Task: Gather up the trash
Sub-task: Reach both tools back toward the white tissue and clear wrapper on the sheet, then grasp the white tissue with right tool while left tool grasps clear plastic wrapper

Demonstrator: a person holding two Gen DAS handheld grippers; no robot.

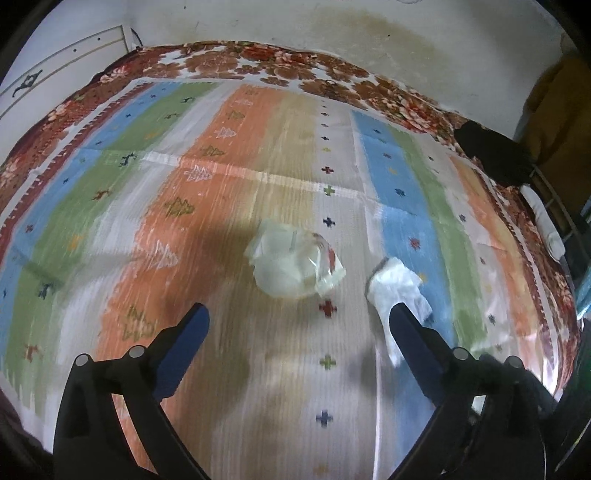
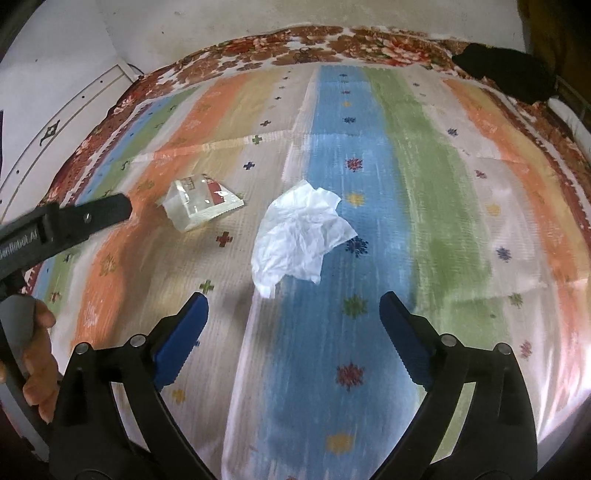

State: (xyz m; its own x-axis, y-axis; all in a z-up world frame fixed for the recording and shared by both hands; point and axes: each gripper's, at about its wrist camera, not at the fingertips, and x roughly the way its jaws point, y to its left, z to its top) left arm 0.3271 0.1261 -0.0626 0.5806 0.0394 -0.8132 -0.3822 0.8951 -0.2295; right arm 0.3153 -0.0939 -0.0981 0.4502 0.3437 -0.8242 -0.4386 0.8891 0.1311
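Striped bedspread (image 2: 424,192) (stained wall (image 1: 369,40) behind); both grippers' fingers (image 1: 192,332) wide apart, empty.

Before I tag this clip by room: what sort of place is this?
Probably a bedroom: a bed under a striped sheet and floral blanket, against a stained wall.

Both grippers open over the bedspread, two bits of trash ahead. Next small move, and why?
Probably lower the right gripper forward onto the white tissue and close. Its jaws stand open and empty, and the tissue lies just ahead of them, loose on the bedspread. The left gripper, also open, faces the plastic wrapper, so it could likely take that likewise.
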